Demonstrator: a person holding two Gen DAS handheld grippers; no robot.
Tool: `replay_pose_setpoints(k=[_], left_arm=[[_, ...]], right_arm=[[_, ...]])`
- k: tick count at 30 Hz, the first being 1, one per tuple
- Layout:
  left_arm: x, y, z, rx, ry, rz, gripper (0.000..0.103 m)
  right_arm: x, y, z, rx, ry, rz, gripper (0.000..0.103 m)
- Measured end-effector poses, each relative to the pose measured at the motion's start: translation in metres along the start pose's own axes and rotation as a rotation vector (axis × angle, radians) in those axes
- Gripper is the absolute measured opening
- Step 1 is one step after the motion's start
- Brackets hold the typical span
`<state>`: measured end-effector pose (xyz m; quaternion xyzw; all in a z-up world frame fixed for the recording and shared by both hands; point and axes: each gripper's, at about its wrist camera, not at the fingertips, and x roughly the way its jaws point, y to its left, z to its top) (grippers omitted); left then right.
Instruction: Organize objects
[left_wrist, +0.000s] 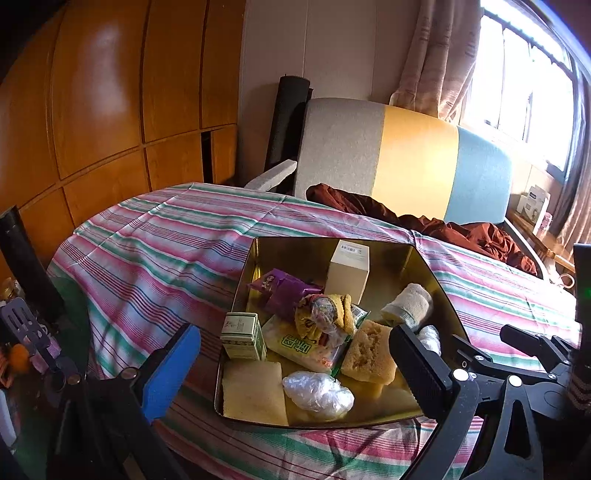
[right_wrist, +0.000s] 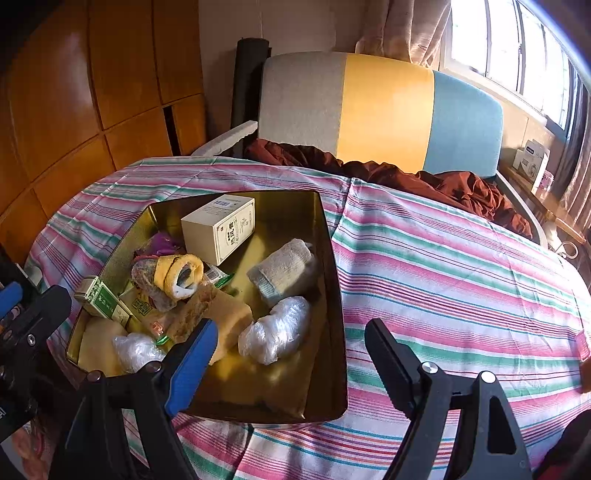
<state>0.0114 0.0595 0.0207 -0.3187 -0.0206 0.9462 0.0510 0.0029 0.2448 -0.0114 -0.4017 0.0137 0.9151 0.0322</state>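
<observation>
A gold tin (left_wrist: 248, 266) (right_wrist: 330, 258) sits on a striped cloth. Inside lie a cream box (left_wrist: 348, 275) (right_wrist: 221, 229), a rolled white sock (left_wrist: 408, 306) (right_wrist: 286, 273), a yellow patterned sock bundle (left_wrist: 327, 314) (right_wrist: 177, 273), a purple packet (left_wrist: 286, 295), a green-and-white box (left_wrist: 243, 336) (right_wrist: 103, 299), sponges (left_wrist: 369, 354) and crumpled plastic wads (left_wrist: 317, 395) (right_wrist: 275, 332). My left gripper (left_wrist: 295, 369) hovers open over the tin's near end. My right gripper (right_wrist: 291, 362) stands open above the tin's near right corner. Neither holds anything.
The striped cloth (right_wrist: 443, 277) spreads wide to the right of the tin. Behind it lie a brown crumpled cloth (right_wrist: 424, 177) and a grey, yellow and blue headboard (right_wrist: 384, 107). A wooden wardrobe (left_wrist: 92, 110) stands on the left, with small clutter (left_wrist: 22, 332) at the left edge.
</observation>
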Motion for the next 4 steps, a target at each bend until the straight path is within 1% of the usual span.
replay_pose_setpoints(k=[4], left_arm=[[0.0013,0.0007,-0.0008,-0.001,0.001,0.000,0.102]], right_arm=[[0.0029,0.0017,-0.0016,-0.005,0.010,0.003,0.083]])
